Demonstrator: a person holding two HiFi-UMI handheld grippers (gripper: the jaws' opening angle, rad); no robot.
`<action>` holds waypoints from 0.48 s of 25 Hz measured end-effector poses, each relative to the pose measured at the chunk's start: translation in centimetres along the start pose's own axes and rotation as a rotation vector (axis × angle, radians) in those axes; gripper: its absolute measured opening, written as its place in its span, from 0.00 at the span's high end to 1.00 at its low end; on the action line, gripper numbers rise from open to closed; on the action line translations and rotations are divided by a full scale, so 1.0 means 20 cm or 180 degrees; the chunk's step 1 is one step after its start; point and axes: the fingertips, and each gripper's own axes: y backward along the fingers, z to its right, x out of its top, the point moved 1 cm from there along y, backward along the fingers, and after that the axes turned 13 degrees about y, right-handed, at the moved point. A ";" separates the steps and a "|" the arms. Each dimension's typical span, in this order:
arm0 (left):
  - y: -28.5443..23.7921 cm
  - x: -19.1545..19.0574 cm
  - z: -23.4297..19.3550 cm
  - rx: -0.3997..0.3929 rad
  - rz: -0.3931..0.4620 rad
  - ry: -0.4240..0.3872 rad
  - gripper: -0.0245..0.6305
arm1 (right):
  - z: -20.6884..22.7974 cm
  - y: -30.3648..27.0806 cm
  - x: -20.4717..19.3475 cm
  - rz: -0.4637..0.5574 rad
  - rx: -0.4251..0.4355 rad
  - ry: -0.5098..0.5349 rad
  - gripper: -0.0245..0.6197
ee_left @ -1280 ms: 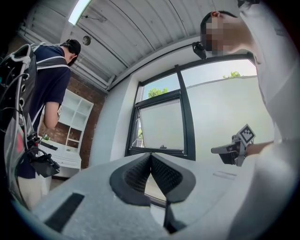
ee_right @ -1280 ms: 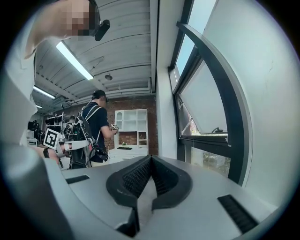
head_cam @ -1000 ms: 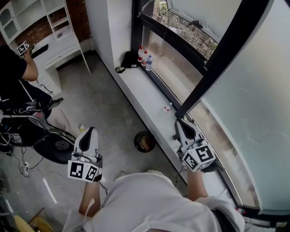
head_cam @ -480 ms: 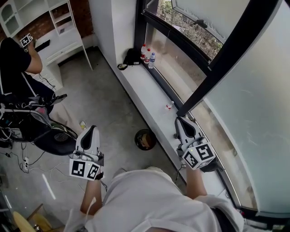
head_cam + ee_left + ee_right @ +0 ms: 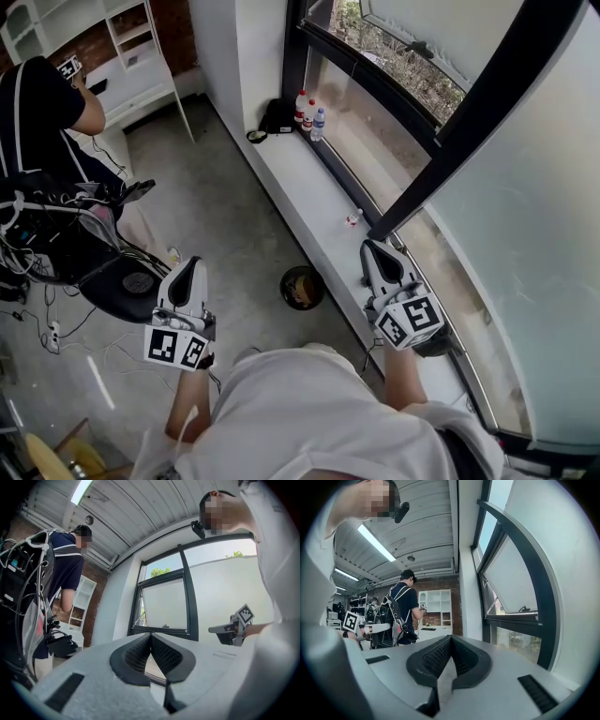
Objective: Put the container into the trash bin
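In the head view, the small white-and-red container (image 5: 353, 217) stands on the long white window sill (image 5: 300, 187), right of centre. It is just past the tip of the right claw (image 5: 372, 247) and apart from it. The round dark trash bin (image 5: 301, 288) sits on the grey concrete floor (image 5: 216, 216) at centre, beside the sill and between the two claws. The left claw (image 5: 188, 267) hangs over the floor at lower left. Three plastic bottles (image 5: 309, 117) stand at the sill's upper end. A person in a dark shirt (image 5: 42, 103) is at upper left.

In the left gripper view, the left claw (image 5: 150, 637) has its jaws pressed together with nothing between them, in front of a black-framed window (image 5: 164, 602).

In the right gripper view, the right claw (image 5: 450, 639) is likewise closed and empty.
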 end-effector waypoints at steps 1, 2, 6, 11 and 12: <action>0.00 0.00 0.00 0.0002 -0.0002 -0.0001 0.94 | 0.00 0.00 -0.01 -0.0006 0.0002 -0.0003 0.96; -0.02 -0.01 0.00 0.0004 -0.0006 -0.0003 0.94 | 0.01 -0.01 -0.01 -0.0013 0.0003 -0.0006 0.96; -0.04 -0.02 -0.01 0.0002 -0.0025 0.0006 0.94 | 0.01 -0.03 -0.03 -0.0039 0.0010 -0.0008 0.96; -0.04 -0.05 -0.03 0.0007 -0.0025 0.0022 0.94 | 0.00 -0.06 -0.05 -0.0036 0.0045 -0.0093 0.96; 0.00 -0.05 -0.03 0.0009 -0.0015 0.0027 0.94 | -0.04 -0.04 -0.05 -0.0030 0.0051 -0.0086 0.96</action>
